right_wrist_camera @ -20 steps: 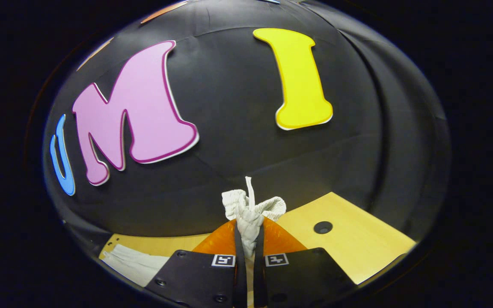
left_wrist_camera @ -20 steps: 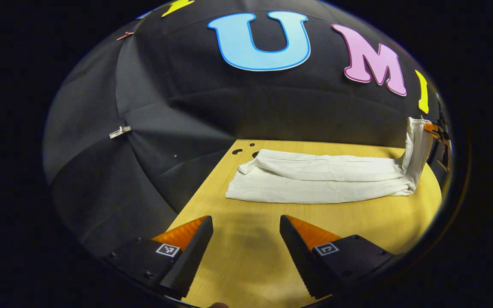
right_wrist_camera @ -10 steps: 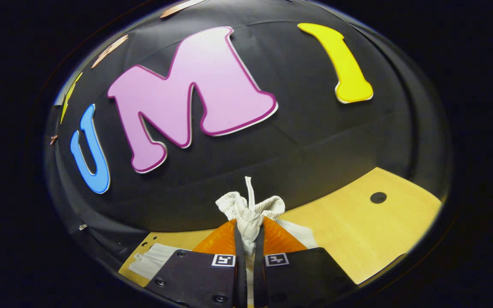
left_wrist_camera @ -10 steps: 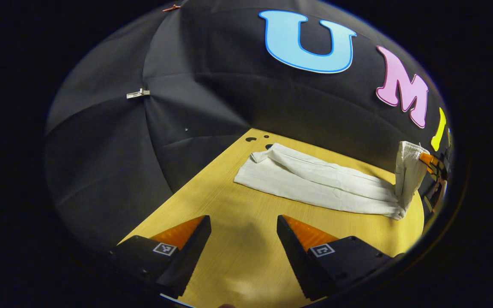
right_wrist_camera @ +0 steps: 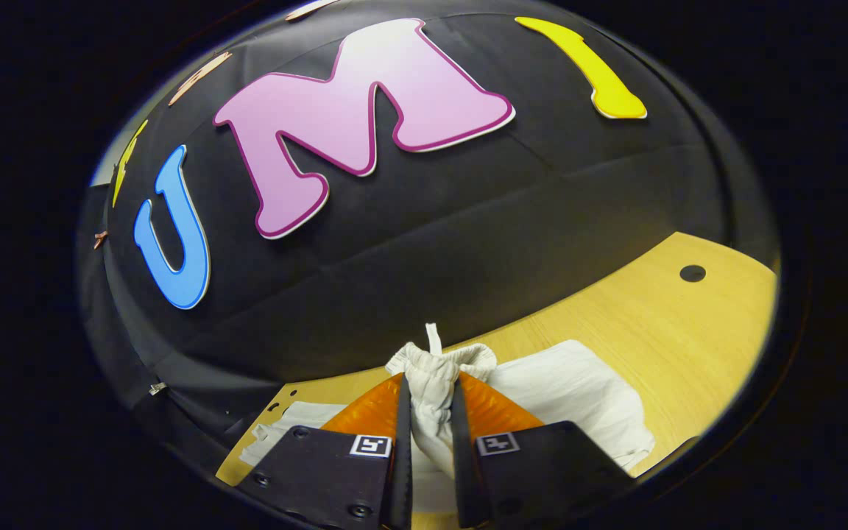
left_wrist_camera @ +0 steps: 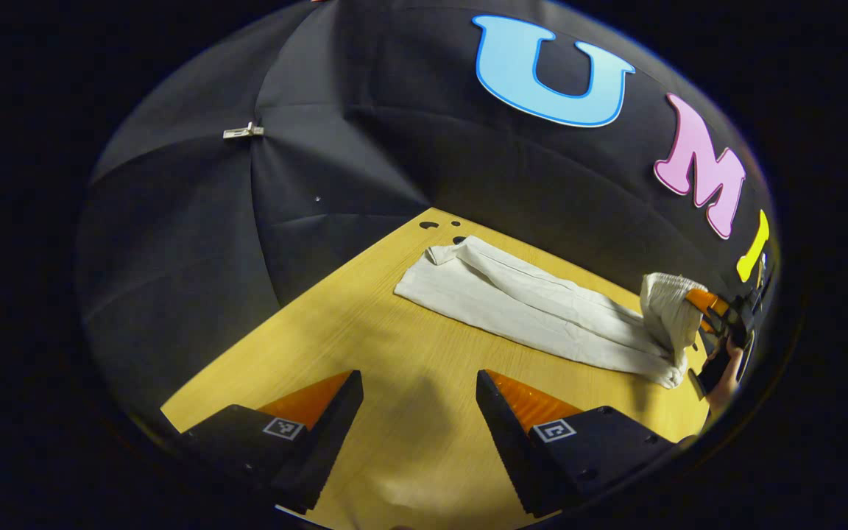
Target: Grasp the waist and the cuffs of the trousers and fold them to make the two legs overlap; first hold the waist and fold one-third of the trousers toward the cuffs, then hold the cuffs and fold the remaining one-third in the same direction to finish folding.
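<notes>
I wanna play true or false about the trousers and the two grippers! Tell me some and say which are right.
1. The right gripper pinches the trousers' waist. True.
2. The left gripper holds the cuffs. False: it is open, over bare table.
3. The trousers are white. True.
4. The trousers hang fully in the air. False: most of them lie flat on the table.

Left gripper: fingers spread wide apart, nothing between them, angled downward. Right gripper: fingers pinched together on a bunch of fabric, which protrudes beyond its tips. A hand grips its handle.
</notes>
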`<state>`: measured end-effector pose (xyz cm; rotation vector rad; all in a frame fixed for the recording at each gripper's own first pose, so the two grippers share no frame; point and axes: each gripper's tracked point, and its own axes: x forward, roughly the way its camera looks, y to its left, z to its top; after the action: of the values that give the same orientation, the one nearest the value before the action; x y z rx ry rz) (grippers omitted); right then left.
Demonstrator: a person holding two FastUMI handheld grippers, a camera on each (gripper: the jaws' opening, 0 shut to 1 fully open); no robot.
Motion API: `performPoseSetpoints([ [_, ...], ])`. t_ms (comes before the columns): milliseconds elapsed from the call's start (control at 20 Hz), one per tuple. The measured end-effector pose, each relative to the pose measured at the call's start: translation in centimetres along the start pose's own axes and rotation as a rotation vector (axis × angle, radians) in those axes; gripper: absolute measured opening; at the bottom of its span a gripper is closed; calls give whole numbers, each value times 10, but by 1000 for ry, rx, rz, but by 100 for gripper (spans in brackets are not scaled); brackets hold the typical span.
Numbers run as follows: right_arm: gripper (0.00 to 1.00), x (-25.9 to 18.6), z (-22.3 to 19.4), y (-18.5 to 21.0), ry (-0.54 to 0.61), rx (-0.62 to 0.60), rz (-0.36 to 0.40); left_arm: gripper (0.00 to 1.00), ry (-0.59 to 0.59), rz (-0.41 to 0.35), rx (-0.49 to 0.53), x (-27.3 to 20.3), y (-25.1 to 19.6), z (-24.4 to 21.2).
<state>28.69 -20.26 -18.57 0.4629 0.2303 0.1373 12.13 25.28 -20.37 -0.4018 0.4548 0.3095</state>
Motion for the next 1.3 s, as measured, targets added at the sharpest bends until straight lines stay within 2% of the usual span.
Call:
performPoseSetpoints([
  [100,31,8,-18,3,34,3,12,97,9,-7,-49,2,-6,-8],
  [150,24,14,-31,6,51,1,23,97,16,-12,-70,3,-9,-10],
  [250,60,4,-46,12,71,0,46,97,26,-7,-87,5,-11,-14],
  [300,63,4,-48,12,78,-4,47,97,23,-5,-84,7,-11,-13],
  [400,97,1,-45,9,71,-29,41,97,14,-14,-67,12,-15,-7],
  [600,98,-11,-16,-12,29,-92,5,97,-47,-19,-60,21,-21,18],
  [800,98,-37,10,-49,7,-163,-48,96,-96,-7,-67,50,-21,52],
  [1050,98,-77,41,-108,13,-275,-133,96,-110,11,-92,108,-10,90],
  [1300,98,-131,57,-162,46,-334,-228,97,-90,7,-43,172,-6,106],
])
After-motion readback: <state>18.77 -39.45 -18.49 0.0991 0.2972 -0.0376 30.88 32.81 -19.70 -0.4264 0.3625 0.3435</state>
